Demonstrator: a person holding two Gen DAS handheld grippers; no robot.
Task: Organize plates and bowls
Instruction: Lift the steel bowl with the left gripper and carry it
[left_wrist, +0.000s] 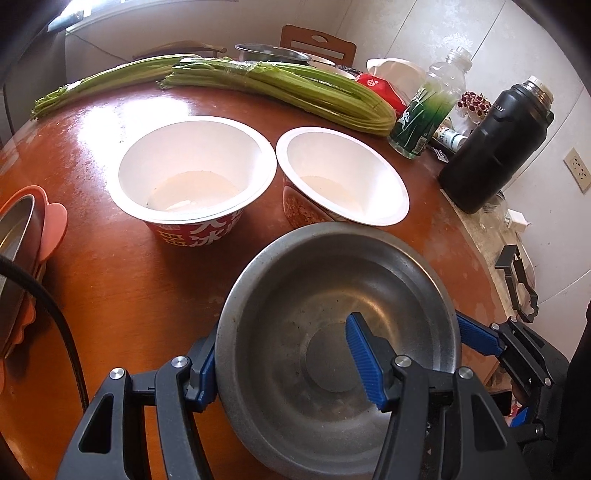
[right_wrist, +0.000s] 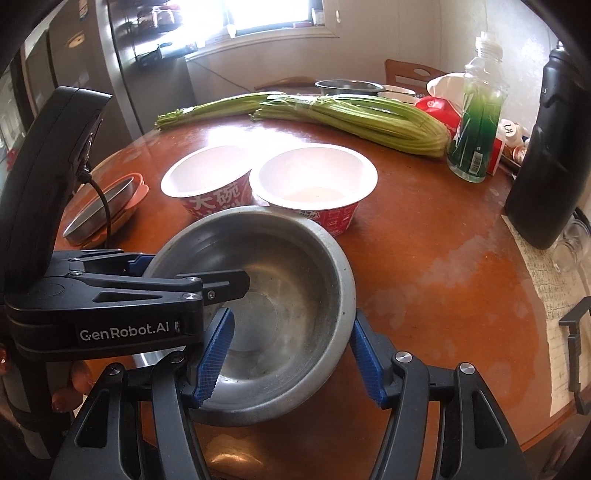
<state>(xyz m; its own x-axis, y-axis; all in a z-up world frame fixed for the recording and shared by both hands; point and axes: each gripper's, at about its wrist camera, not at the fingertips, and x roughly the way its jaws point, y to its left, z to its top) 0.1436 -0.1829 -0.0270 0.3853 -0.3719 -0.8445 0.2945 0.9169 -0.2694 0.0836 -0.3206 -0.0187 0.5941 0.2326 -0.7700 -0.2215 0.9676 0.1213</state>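
Observation:
A steel bowl (left_wrist: 317, 332) sits on the round wooden table (left_wrist: 122, 280) near the front edge. My left gripper (left_wrist: 284, 358) straddles its left rim, one blue finger outside and one finger (left_wrist: 365, 358) inside, jaws wide apart. My right gripper (right_wrist: 291, 354) straddles the bowl's right rim (right_wrist: 343, 280), one finger (right_wrist: 216, 354) inside, one outside, also wide. Whether either one pinches the wall I cannot tell. Two red-and-white paper bowls (left_wrist: 192, 173) (left_wrist: 343, 177) stand just behind it, also in the right wrist view (right_wrist: 314, 181).
A steel plate on an orange plate (right_wrist: 107, 206) lies at the table's left. Celery bundles (left_wrist: 280, 88), a green bottle (left_wrist: 428, 107), a black flask (left_wrist: 498, 147) and another steel bowl (left_wrist: 273, 53) are at the back and right. A chair (left_wrist: 317, 42) stands behind.

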